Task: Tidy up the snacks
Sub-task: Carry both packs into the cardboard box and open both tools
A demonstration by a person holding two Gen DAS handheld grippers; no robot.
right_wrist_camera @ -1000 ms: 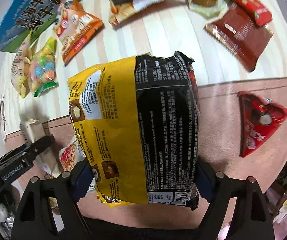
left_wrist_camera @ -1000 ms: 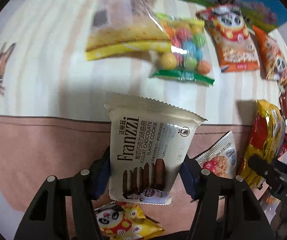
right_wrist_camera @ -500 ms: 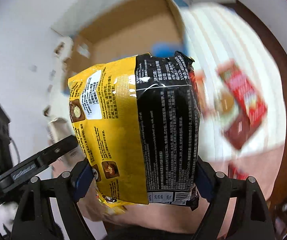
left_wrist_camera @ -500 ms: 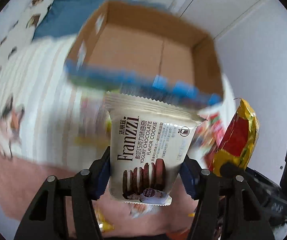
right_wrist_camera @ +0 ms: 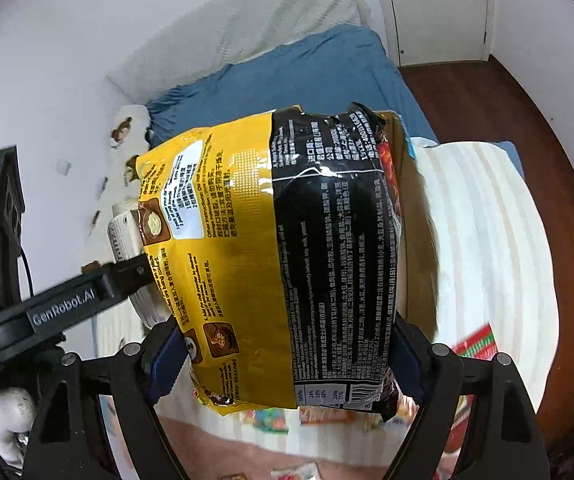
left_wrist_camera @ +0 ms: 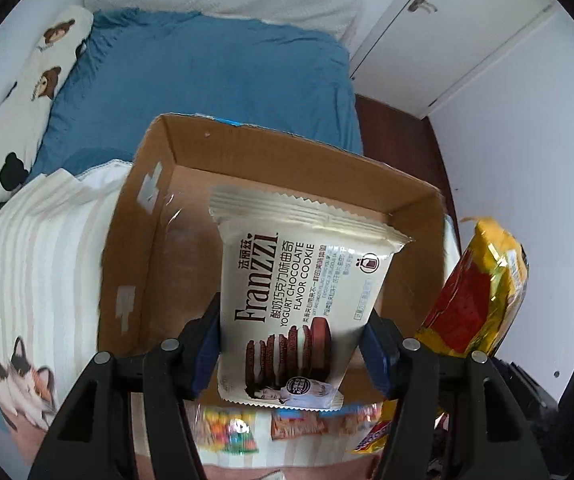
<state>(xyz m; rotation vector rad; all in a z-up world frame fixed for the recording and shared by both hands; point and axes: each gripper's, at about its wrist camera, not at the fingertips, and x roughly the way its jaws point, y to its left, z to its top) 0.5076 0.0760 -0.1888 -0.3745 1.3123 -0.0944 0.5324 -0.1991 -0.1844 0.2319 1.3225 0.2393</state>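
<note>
My left gripper point(left_wrist_camera: 292, 344) is shut on a cream Franzzi cookie pack point(left_wrist_camera: 299, 300) and holds it upright over the open cardboard box point(left_wrist_camera: 135, 248). My right gripper point(right_wrist_camera: 283, 356) is shut on a large yellow and black noodle bag point(right_wrist_camera: 279, 260), which also shows at the right of the left wrist view point(left_wrist_camera: 479, 292). The bag hides most of the box in the right wrist view; only a brown wall point(right_wrist_camera: 419, 220) shows. The left gripper's arm point(right_wrist_camera: 67, 304) with the cookie pack point(right_wrist_camera: 127, 236) is at the left there.
The box stands on a striped white blanket point(left_wrist_camera: 35, 264) with a cat print, on a bed with a blue sheet point(left_wrist_camera: 207, 72). Several loose snack packs point(left_wrist_camera: 231, 432) lie below the grippers. A red pack point(right_wrist_camera: 479, 344) lies right. Dark wood floor point(right_wrist_camera: 527, 120) lies beyond.
Both grippers have swung up from the snacks on the blanket to the cardboard box, each still holding its pack. The box now fills the space behind the cookie pack.
</note>
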